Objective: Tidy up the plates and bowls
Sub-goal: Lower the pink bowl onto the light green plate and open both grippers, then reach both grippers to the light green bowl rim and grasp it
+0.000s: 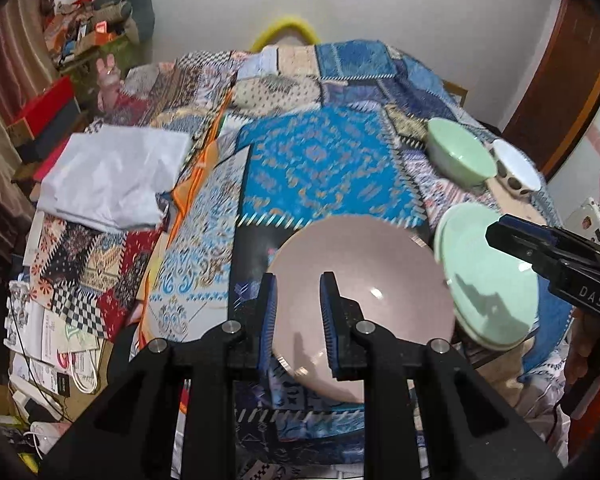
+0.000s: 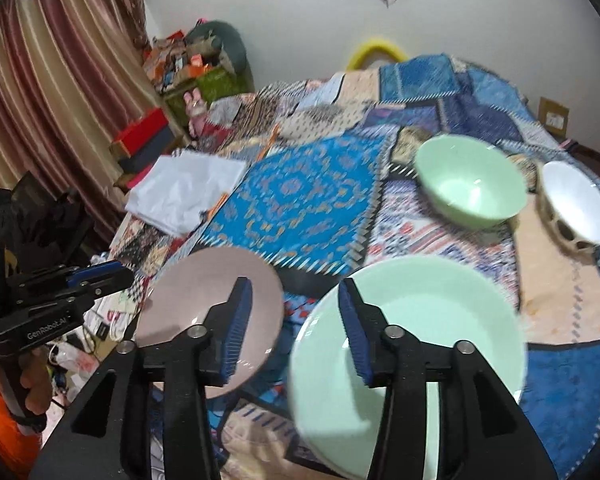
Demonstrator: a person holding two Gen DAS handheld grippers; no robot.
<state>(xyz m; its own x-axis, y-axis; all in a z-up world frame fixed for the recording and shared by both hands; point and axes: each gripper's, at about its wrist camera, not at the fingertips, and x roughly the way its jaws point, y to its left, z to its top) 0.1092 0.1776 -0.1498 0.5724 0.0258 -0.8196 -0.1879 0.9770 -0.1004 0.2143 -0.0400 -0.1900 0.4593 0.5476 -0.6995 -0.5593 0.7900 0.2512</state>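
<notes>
Nearest the cameras, 2 hand-held grippers are hovering over a bed covered by a patchwork quilt (image 1: pixel 320 160). The left hand-held gripper (image 1: pixel 298 300) is hanging above the pink plate (image 1: pixel 380 280) with its jaws parted narrowly and nothing between them; its near rim is partly hiding behind the blue pads. The right hand-held gripper (image 2: pixel 296 312) is holding its jaws wider apart, its right finger crossing in front of the mint-green plate (image 2: pixel 440 320), and it is gripping nothing. Those 2 plates are lying side by side at the near edge of the quilt, pink to the left, green to the right, just apart. Farther back on the right, 2 bowls are sitting close together: 1 green bowl (image 2: pixel 470 180) and 1 white bowl (image 2: pixel 576 200) with a dotted beige outside, tilting toward the camera. On the left side of the bed, 1 folded white cloth (image 1: pixel 112 176) is lying. Beyond that, boxes and clutter (image 2: pixel 188 64) are piling up by the striped curtain (image 2: pixel 52 80).
</notes>
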